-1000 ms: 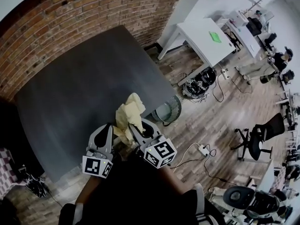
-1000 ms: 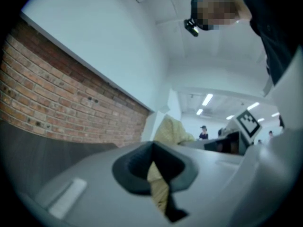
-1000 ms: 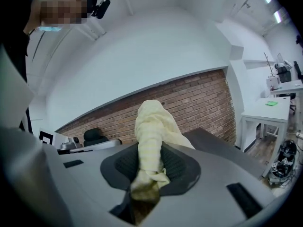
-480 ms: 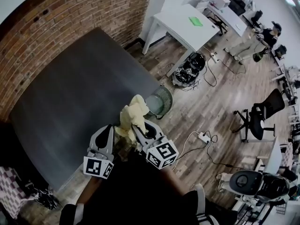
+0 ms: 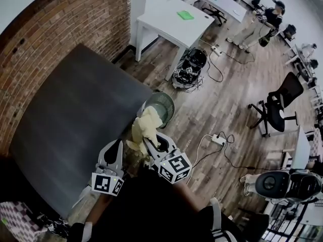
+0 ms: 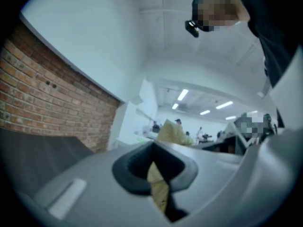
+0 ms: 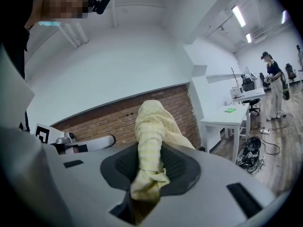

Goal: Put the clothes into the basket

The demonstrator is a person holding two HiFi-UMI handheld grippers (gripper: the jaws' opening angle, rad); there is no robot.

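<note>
A pale yellow cloth (image 5: 146, 127) hangs bunched between my two grippers, just off the dark table's (image 5: 70, 120) right edge. My right gripper (image 5: 149, 144) is shut on it; in the right gripper view the cloth (image 7: 151, 126) rises thick out of the closed jaws of that gripper (image 7: 149, 171). My left gripper (image 5: 119, 144) is also shut on a thin fold; in the left gripper view the cloth (image 6: 160, 190) is pinched in that gripper (image 6: 154, 174). A round grey mesh basket (image 5: 162, 103) stands on the wooden floor beside the table, directly beyond the cloth, which hides its near rim.
A brick wall (image 5: 60, 29) runs behind the dark table. A white table (image 5: 171, 21) with a green item (image 5: 185, 15) stands farther off, with tangled cables (image 5: 186, 69) beneath. A power strip (image 5: 218, 141) and cord lie on the floor; an office chair (image 5: 280, 105) is at right.
Both grippers have carried the yellow cloth sideways off the dark table's edge toward the mesh basket. The view has swung with them, and the basket now sits directly beyond the cloth.
</note>
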